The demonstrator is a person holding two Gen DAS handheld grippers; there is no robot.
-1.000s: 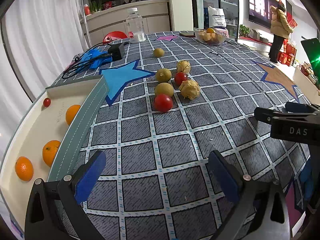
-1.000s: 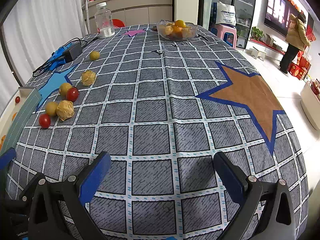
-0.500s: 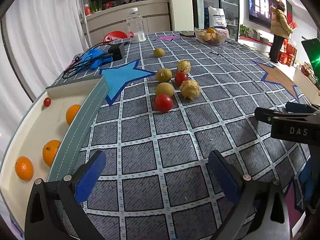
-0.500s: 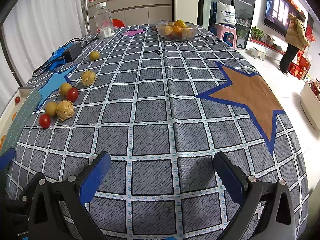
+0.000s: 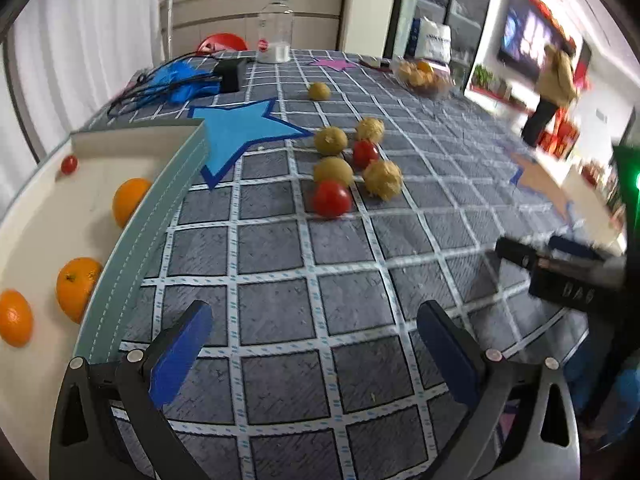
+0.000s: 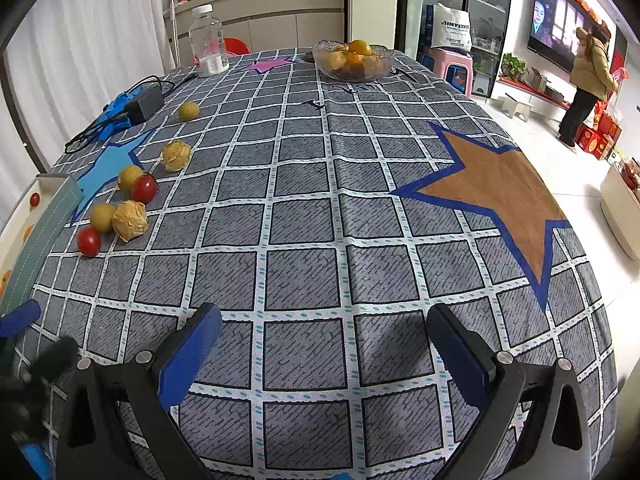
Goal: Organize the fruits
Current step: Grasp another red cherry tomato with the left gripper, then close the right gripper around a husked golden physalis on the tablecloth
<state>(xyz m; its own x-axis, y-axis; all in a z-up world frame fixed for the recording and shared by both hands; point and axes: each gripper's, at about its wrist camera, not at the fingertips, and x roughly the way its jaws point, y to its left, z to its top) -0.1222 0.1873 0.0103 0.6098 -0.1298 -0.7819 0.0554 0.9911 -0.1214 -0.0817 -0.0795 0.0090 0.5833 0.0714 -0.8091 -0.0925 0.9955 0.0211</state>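
Note:
A cluster of fruit lies on the checked tablecloth: a red tomato [image 5: 331,198], a second tomato [image 5: 365,153], yellow-green round fruits [image 5: 333,169] and papery husked fruits [image 5: 383,179]. The cluster shows at the left in the right wrist view, with the near tomato [image 6: 88,241] closest. A white tray [image 5: 48,208] at the left holds three oranges [image 5: 77,288] and a small tomato [image 5: 69,163]. My left gripper [image 5: 316,344] is open and empty, well short of the cluster. My right gripper [image 6: 324,344] is open and empty over bare cloth.
A lone yellow fruit [image 6: 188,111] lies farther back. A glass bowl of fruit [image 6: 353,60], a plastic bottle [image 6: 207,42], and a black adapter with cables on blue cloth [image 6: 138,102] sit at the far end. A person [image 6: 588,84] stands right of the table.
My left gripper has shifted, with the view swinging and blurring at the right; the fruit cluster sits slightly nearer. The right gripper and the fruit have not moved.

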